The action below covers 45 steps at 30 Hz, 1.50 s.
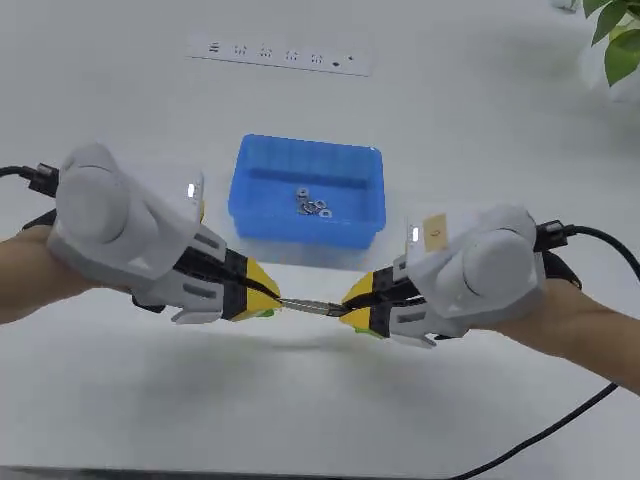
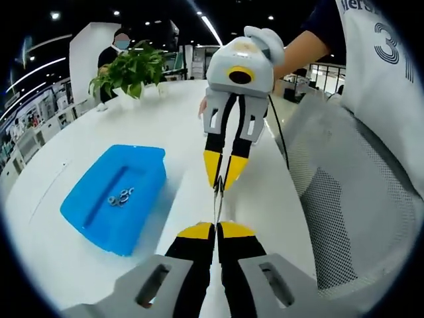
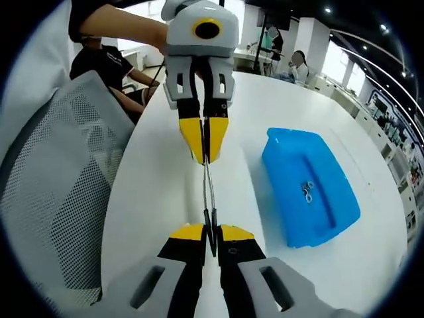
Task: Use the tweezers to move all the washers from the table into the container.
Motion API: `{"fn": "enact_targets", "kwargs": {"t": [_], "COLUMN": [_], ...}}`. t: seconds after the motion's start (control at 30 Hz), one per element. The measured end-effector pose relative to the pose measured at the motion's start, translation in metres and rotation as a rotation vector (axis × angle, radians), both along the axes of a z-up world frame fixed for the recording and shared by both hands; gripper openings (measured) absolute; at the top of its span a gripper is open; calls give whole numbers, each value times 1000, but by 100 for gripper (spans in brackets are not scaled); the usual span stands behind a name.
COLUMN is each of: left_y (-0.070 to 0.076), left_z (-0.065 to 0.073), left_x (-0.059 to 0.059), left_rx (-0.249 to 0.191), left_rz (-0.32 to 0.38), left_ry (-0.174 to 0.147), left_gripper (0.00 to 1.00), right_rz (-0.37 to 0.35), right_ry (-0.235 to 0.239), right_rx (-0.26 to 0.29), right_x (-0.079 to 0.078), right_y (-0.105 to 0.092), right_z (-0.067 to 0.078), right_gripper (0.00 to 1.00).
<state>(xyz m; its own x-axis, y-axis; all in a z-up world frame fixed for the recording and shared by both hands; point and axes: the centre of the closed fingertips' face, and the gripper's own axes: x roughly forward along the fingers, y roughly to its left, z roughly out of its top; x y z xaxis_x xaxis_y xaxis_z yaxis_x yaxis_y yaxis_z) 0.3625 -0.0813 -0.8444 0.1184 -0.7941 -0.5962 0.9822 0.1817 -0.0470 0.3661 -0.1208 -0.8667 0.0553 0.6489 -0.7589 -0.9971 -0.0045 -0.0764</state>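
Head view, grippers: two; left gripper (image 1: 270,303) on the left, right gripper (image 1: 347,310) on the right, tips facing each other over the table (image 1: 120,400)
Head view, tweezers: one pair of tweezers (image 1: 310,308), lying level between them, each end pinched in closed jaws
Head view, container: one blue container (image 1: 250,200) just beyond the tweezers; washers (image 1: 312,205) bunched inside, too clustered to count
Head view, far side: one power strip (image 1: 280,52); one plant (image 1: 615,40) far right
Left gripper view: own jaws clamped on one tweezer end, right gripper nipping the other; container on the left
Right gripper view: own jaws pressed together on the tweezers; container on the right, one mesh chair (image 3: 53,192) on the left
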Motion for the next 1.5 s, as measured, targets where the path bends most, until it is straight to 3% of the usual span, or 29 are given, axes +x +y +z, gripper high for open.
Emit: {"fn": "enact_targets", "kwargs": {"t": [0.2,0.43,0.47,0.5,0.53,0.6,0.63,0.77,0.97,1.07,1.2,1.27,1.33,1.47,1.5], "left_y": [7,8,8,11,11,9,10,9,19,31,42,48,51,48,46], "left_z": [-8,-28,-31,-38,-41,-40,-40,-39,-38,-38,-37,-34,-29,-5,6], "left_x": [19,23,23,24,25,25,26,27,29,28,20,14,8,-2,-5], "left_rx": [20,69,83,142,169,155,153,149,165,148,136,131,113,1,-22], "left_rz": [15,6,9,-14,-20,-4,3,28,103,206,277,300,312,360,371], "left_ry": [-5,6,7,-21,-41,-20,-29,-17,5,51,77,75,76,71,62], "left_gripper": [6,6,6,6,6,6,6,7,20,23,27,30,32,40,43], "right_rz": [-13,-1,-3,-8,-9,-7,-11,-35,-62,-106,-128,-134,-165,-249,-290], "right_ry": [1,-1,2,1,0,-4,-7,15,18,28,30,21,20,10,16], "right_rx": [-12,-49,-52,-53,-55,-72,-65,-53,-62,-62,-69,-69,-33,80,135], "right_x": [22,26,26,26,26,25,25,27,28,30,27,23,21,12,9], "right_y": [6,7,7,7,7,6,5,4,3,0,-5,-10,-12,-20,-22], "right_z": [-7,-20,-22,-22,-22,-25,-24,-23,-23,-23,-23,-19,-12,9,18], "right_gripper": [8,8,8,8,9,9,9,11,15,19,23,23,23,29,34]}}
